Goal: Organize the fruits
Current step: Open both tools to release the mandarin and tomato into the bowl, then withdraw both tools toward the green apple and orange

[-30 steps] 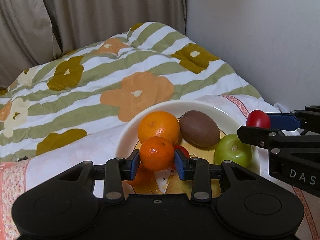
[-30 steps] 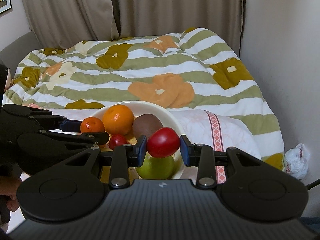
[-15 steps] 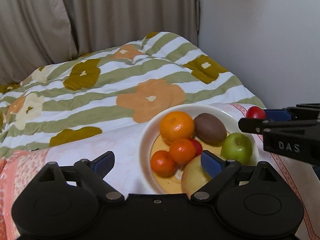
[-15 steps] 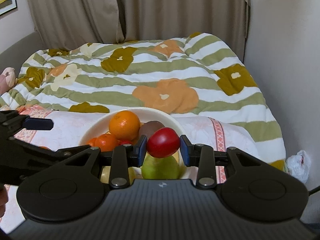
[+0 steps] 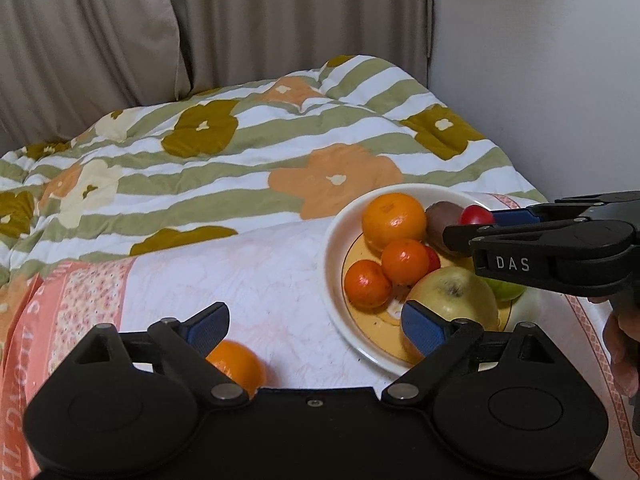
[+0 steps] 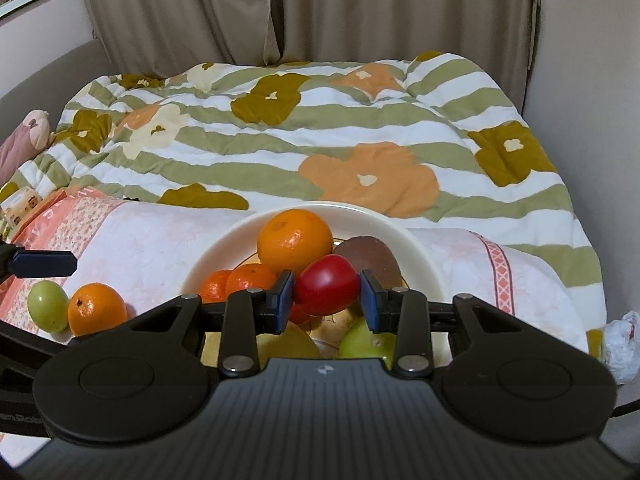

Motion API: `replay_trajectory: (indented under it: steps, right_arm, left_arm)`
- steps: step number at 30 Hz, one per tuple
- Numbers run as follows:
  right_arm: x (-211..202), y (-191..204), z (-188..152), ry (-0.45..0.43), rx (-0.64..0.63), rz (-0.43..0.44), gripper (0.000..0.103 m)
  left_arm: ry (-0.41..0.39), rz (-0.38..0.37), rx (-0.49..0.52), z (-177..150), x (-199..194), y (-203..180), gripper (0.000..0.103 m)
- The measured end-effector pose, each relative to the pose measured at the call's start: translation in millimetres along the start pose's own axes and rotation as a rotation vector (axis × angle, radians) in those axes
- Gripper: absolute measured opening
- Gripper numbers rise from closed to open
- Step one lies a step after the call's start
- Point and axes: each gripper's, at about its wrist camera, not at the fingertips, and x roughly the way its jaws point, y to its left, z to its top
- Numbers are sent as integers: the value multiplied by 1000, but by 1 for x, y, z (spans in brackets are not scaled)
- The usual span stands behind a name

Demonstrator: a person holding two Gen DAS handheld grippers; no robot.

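Observation:
A white plate (image 5: 332, 240) on the bed holds a large orange (image 5: 394, 220), two mandarins (image 5: 404, 260), a kiwi (image 5: 438, 216), a yellow apple (image 5: 452, 296) and a green apple, mostly hidden. My left gripper (image 5: 316, 326) is open and empty, low and left of the plate, over a loose orange (image 5: 238, 364). My right gripper (image 6: 326, 300) is shut on a red tomato (image 6: 326, 284), held above the plate (image 6: 416, 240). In the right wrist view the loose orange (image 6: 96, 308) lies beside a green fruit (image 6: 48, 306).
The plate rests on a pink and white cloth (image 5: 248, 280) over a striped floral quilt (image 5: 240, 168). Curtains (image 5: 280, 20) hang behind, a wall (image 5: 540, 60) stands at the right. A white bag (image 6: 620, 344) lies at the bed's right edge.
My left gripper let go of the mandarin on the plate, opened, and drew back to the left. My right gripper has moved over the plate with the tomato held.

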Motion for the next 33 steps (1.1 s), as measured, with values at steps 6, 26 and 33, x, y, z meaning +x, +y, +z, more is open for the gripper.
replay_trajectory:
  steps: [6,26,33]
  right_arm:
    - [6,-1,-5,16,-20,16,69]
    - [-68,-5,-8,-62,10,-27,93]
    - [-111,3,-8,-84,34,-61,98]
  left_arm:
    - [5,14,-7,-4,0,-1,95]
    - [-64,62,-47,-6,-54,0,95]
    - [-117,85,-74,-19,-98,15,95]
